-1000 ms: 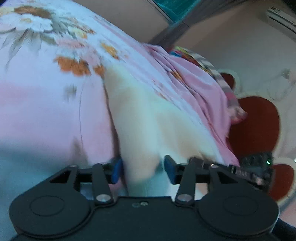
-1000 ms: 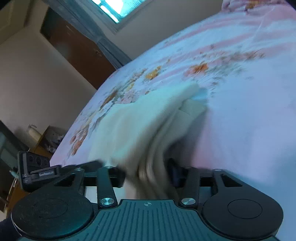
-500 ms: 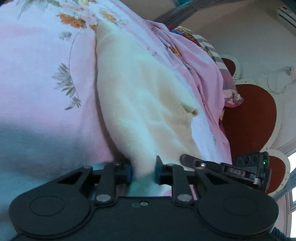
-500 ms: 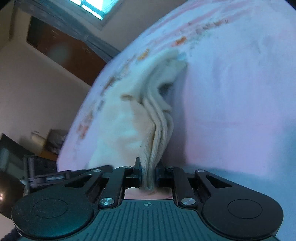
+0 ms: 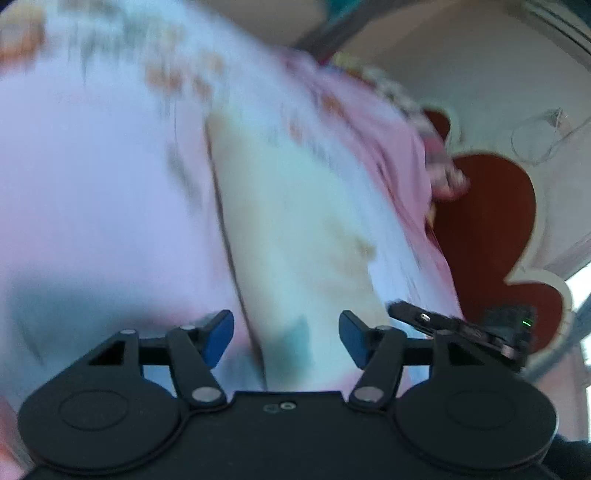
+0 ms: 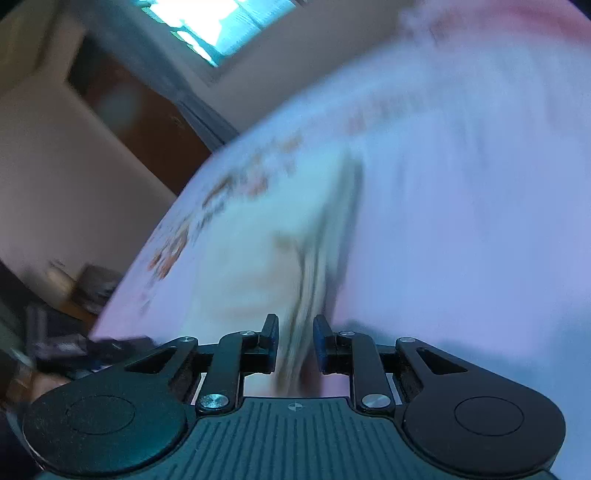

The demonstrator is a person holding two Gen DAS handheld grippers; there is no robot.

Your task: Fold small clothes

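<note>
A cream knitted garment (image 5: 295, 229) lies folded on the pink floral bedsheet (image 5: 92, 184). It also shows in the right wrist view (image 6: 258, 258), with its layered edge running toward the camera. My left gripper (image 5: 286, 334) is open, its blue pads apart on either side of the garment's near end. My right gripper (image 6: 295, 341) is open a little, with the garment's stacked edge between the pads and not pinched. Both views are motion-blurred.
A crumpled pink blanket (image 5: 388, 140) lies at the head of the bed by a red and white headboard (image 5: 487, 229). In the right wrist view a dark wooden door (image 6: 140, 122), a window (image 6: 221, 26) and clutter on the floor (image 6: 85, 291) lie beyond the bed edge.
Both grippers were shut on the garment half a second ago and have opened, the left widely, the right slightly. The garment now lies on the sheet. Both cameras are moving.
</note>
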